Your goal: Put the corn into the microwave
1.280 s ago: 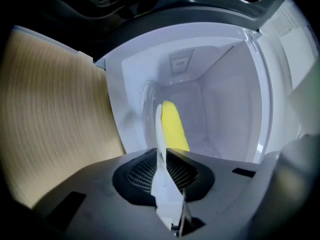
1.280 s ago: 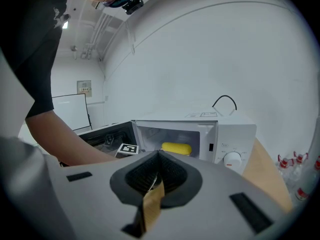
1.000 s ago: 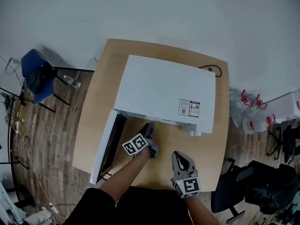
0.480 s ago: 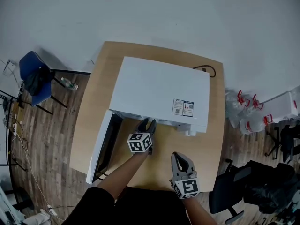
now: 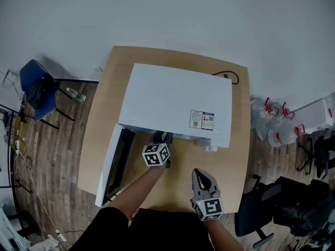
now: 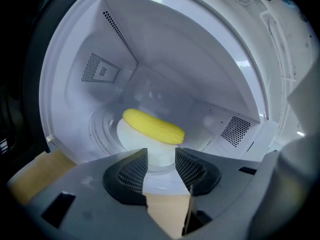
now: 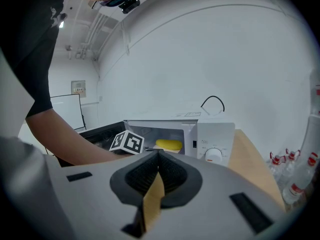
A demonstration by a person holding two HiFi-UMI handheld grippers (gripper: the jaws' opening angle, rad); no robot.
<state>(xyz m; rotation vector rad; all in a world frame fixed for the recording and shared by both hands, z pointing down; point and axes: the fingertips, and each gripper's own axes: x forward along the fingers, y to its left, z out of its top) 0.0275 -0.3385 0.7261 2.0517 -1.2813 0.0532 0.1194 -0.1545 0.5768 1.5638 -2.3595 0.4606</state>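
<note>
Inside the open microwave (image 5: 175, 103) on a wooden tabletop (image 5: 102, 114), a yellow ear of corn (image 6: 152, 125) lies on its side on a white plate (image 6: 131, 136) at the middle of the glass turntable (image 6: 100, 134). The left gripper (image 6: 161, 160) points into the microwave's mouth, its dark ribbed fingers (image 6: 131, 171) standing wide apart with nothing between them. The corn sits beyond the fingertips, farther back inside, clear of both pads and roughly in line with the gap between them; the plate's near edge shows through that gap. From the head view, that gripper reaches under the microwave's front edge, beside the door (image 5: 107, 166), which hangs open to the left. The right gripper (image 5: 202, 175) is held back over the near part of the tabletop, well apart from the microwave, its fingers (image 7: 172, 176) drawn together and holding nothing. The right gripper view looks across at the microwave's front, where the corn shows as a yellow shape in the lit interior, just left of the control panel (image 7: 215, 139) and its round knob (image 7: 213, 155). A black cord (image 5: 230, 77) curls behind the microwave, a blue chair (image 5: 34, 85) stands on the wood floor (image 5: 52, 156) to the left, and water jugs (image 5: 277, 124) with red handles cluster to the right.
</note>
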